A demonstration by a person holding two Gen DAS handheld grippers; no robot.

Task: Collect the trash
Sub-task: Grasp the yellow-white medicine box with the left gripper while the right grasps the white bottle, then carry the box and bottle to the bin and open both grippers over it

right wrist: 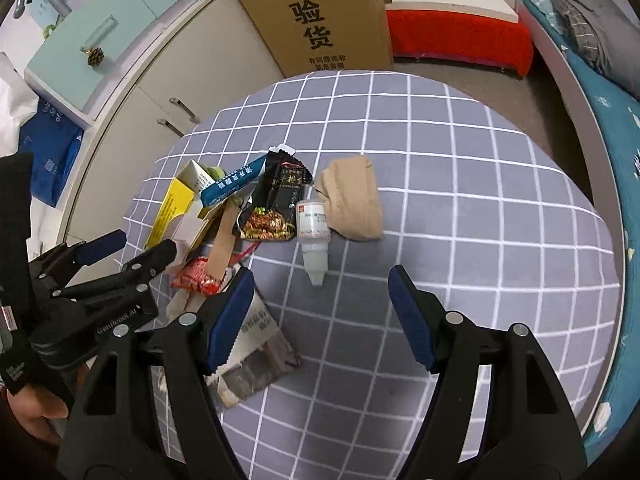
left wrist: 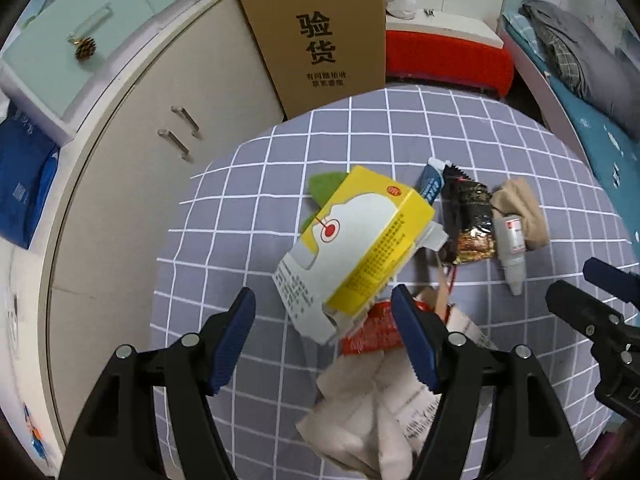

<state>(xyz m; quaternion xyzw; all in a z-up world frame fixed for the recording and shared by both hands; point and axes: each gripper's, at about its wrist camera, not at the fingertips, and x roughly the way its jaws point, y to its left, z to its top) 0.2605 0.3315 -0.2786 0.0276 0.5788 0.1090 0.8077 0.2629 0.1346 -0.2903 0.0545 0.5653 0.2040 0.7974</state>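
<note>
At the centre of the left wrist frame, the yellow carton point(left wrist: 356, 248) is lying tilted on the checked cloth point(left wrist: 240, 216), propped over a red wrapper point(left wrist: 372, 332) and crumpled paper point(left wrist: 372, 420) toward the bottom. To the right of it, the black snack packet point(left wrist: 466, 216), the white dropper bottle point(left wrist: 510, 248) and the beige cloth roll point(left wrist: 520, 208) are sitting close together; whether they touch cannot be told.

Risk, as a judgement: the pile is overlapping, so closing on the carton is likely dragging the wrapper or paper along, or tipping the open carton off its perch. The bottle is round and may be rolling if nudged.

Your left gripper point(left wrist: 323, 336) is standing spread, holding nothing; the carton's lower corner is sitting between the jaws, with no pad pressing it. In the right wrist frame, your right gripper point(right wrist: 320, 312) is likewise spread and empty, hovering over bare cloth just below the bottle point(right wrist: 314, 232), its left finger overlapping a printed paper point(right wrist: 260, 344) in the picture.
</note>
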